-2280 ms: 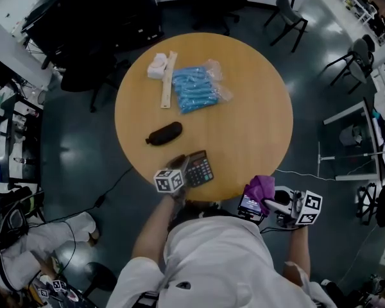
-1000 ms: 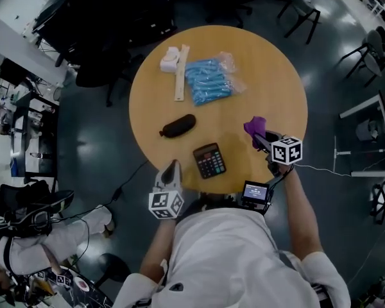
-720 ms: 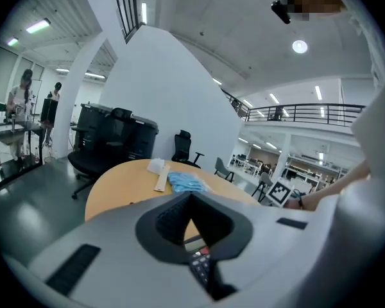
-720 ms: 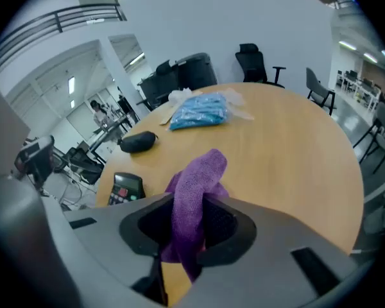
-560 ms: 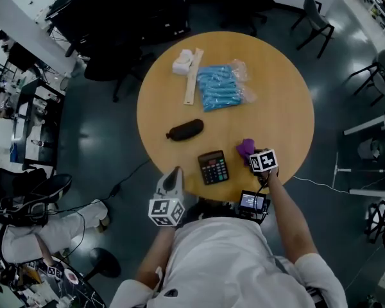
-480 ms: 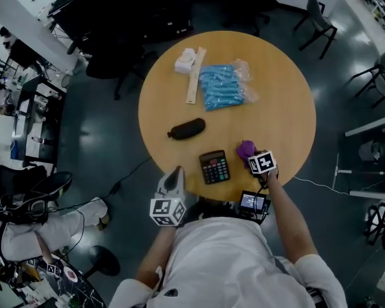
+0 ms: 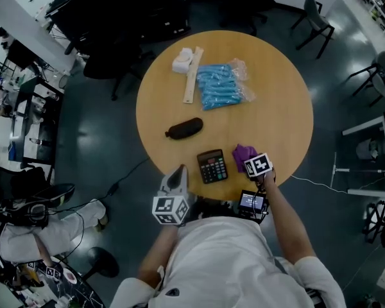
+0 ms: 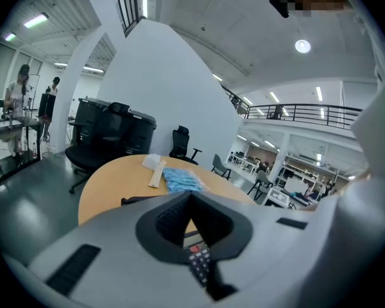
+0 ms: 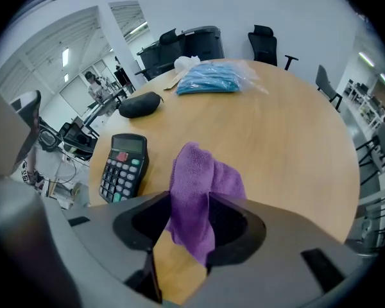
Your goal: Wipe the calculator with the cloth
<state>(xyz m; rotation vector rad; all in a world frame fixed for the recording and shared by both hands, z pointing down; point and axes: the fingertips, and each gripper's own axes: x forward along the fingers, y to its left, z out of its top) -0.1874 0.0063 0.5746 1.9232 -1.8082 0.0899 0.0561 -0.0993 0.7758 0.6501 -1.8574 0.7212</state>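
**Q:** What carries the scene?
**A:** A round wooden tabletop (image 7: 269, 95). Both hand-held grippers sit at its near rim.

**Q:** How do the two stand?
**A:** Left hand-held gripper (image 8: 191, 197): jaws together, nothing in them, tips just short of the calculator. Right hand-held gripper (image 9: 190, 220): tilted steeply down, jaws apart and just opened wider. The cloth stands loose between them, with a gap on one side.

**Q:** And the task's things?
**A:** Calculator (image 7: 212, 166): flat, keys up, just left of the right hand-held gripper and just ahead of the left one's tips, touched by neither. Cloth (image 9: 196, 185): purple, bunched, beside the calculator rather than on it.

**Q:** What could go wrong from here?
**A:** By judgement, the slack jaws may leave the cloth behind, so bare jaw tips would rub the keys. With nothing pinning it, the calculator may also skid toward the near rim under a wipe.
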